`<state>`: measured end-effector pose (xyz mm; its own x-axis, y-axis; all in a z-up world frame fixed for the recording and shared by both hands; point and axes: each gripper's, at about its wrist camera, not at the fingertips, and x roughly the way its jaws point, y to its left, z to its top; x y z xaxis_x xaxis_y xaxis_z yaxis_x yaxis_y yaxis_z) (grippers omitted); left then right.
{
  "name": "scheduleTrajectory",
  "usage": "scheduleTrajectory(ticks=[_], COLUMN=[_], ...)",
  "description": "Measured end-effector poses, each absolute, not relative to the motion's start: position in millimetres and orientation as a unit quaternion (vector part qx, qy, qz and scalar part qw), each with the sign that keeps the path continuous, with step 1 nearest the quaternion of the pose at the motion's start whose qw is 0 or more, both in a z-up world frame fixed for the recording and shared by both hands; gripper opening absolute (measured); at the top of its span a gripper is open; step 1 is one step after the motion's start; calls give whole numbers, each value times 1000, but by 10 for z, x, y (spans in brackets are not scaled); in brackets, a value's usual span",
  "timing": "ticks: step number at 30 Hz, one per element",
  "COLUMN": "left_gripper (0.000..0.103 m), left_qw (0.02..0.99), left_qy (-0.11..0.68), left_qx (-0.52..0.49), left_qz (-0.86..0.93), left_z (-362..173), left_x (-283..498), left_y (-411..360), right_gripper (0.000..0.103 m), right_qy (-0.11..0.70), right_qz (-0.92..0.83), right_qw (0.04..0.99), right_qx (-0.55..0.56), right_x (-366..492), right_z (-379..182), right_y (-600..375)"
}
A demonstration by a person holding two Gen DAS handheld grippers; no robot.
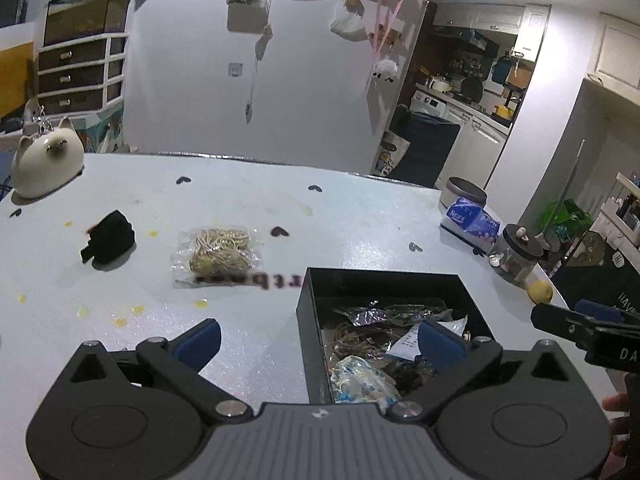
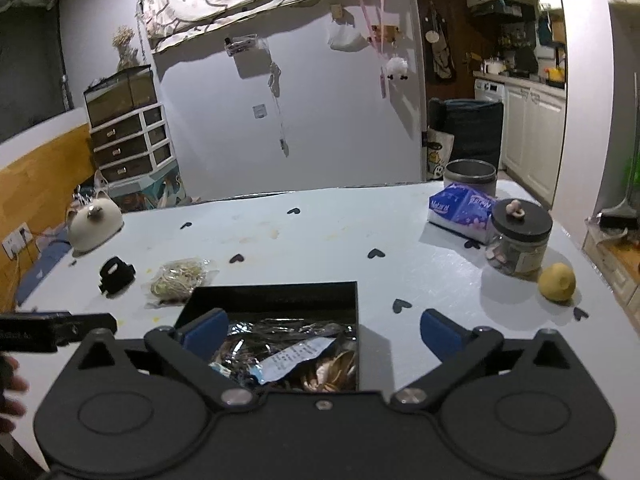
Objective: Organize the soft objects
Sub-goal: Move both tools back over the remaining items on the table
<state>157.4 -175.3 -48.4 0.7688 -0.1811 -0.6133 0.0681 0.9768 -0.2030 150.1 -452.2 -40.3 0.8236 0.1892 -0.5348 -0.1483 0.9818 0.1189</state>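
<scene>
**Both grippers empty, two items outside the box**

While I hold both grippers low over the counter, the left gripper and right gripper have fingers spread, grasping nothing. Black box sits under them, already holding crinkly bags and a paper slip. Clear bag of beige cord lies left of the box, near it. Black fabric piece sits further left. Cat figurine far left corner; tissue pack, jar, yellow fruit on the right.

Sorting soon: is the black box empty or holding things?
Holding things: black box shows crinkled plastic packets and a paper slip inside.
</scene>
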Motion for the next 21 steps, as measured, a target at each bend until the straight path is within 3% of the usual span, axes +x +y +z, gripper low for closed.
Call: scheduleTrajectory(ticks=[21], left_gripper=[103], left_qw=[941], left_qy=[326], left_qx=[-68], left_qz=[-60], left_z=[-472], left_x=[1609], left_y=[-1260], right_gripper=[103], right_qy=[264], right_qz=[77], right_qw=[961], right_qx=[28], right_x=[1440], right_z=[-361], right_y=[-4129])
